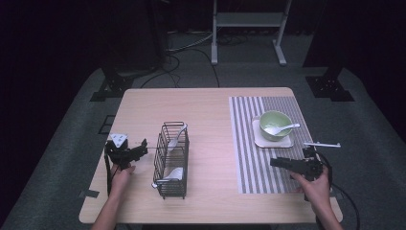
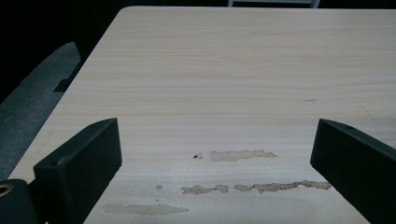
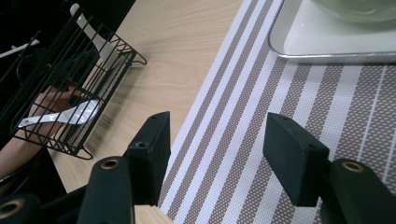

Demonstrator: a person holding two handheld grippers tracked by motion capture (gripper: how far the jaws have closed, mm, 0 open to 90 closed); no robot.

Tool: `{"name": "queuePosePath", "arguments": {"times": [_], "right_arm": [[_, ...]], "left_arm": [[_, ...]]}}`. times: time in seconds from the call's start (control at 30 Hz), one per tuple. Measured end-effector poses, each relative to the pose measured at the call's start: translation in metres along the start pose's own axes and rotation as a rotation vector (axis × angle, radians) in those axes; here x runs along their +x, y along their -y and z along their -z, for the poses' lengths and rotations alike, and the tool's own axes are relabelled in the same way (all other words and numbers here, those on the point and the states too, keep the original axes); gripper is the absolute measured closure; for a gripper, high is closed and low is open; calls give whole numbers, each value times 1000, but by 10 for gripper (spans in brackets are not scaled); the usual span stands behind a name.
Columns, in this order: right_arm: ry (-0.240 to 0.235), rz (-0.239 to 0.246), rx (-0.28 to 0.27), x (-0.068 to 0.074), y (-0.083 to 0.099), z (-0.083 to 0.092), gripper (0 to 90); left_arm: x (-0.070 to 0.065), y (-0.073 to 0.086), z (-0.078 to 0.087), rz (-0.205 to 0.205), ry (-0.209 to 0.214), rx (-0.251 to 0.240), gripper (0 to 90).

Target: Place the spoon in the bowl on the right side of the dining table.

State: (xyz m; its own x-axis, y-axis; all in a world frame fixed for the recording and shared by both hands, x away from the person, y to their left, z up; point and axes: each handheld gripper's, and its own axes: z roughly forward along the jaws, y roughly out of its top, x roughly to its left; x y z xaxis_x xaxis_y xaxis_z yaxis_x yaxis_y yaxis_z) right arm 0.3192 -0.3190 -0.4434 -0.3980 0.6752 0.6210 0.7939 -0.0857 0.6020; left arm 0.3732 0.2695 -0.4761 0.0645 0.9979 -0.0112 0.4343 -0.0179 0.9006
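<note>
Spoons seem to be the whole game here. One white spoon (image 1: 283,128) already lies in the green bowl (image 1: 275,124), which sits on a pale tray (image 1: 288,142) on the striped placemat (image 1: 249,158). Two more spoons (image 1: 173,139) are left in the black wire basket (image 1: 171,160) mid-desk (image 1: 201,105).

My read: one spoon is delivered, and the right claw (image 1: 277,163) is between jobs, hanging over the placemat just below the tray with its jaws partly apart and nothing between them. In the right gripper view it's angled toward the basket, so I'd guess the next move is to cross over, drop in through the open top and pinch a spoon handle without snagging the wires.

The left claw (image 1: 139,149) sits beside the basket's left side, jaws wide and empty over bare desk.

Hard to tell: the lower spoon's (image 3: 63,116) bowl end is muddled behind wire and the person's hand. The bowl itself is cut off in the right gripper view. There's also a thin light bar (image 1: 321,143) near the right hand; no idea what it is.
</note>
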Motion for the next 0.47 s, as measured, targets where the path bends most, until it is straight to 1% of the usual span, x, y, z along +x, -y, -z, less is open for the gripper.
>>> {"name": "queuePosePath", "arguments": {"times": [0.13, 0.2, 0.33, 0.4, 0.47], "right_arm": [[0, 9, 7, 2, 6, -2, 402], [-12, 8, 7, 3, 9, -3, 399], [-21, 13, 4, 5, 14, -5, 392], [-21, 25, 3, 7, 16, -6, 388], [-32, 37, -10, 8, 19, -8, 385]], "left_arm": [[0, 0, 0, -1, 0, 1, 10], [0, 0, 0, -2, 0, 0, 10], [0, 0, 0, 1, -1, 2, 10], [0, 0, 0, 1, -2, 4, 9], [0, 0, 0, 4, 1, 4, 10]]}}
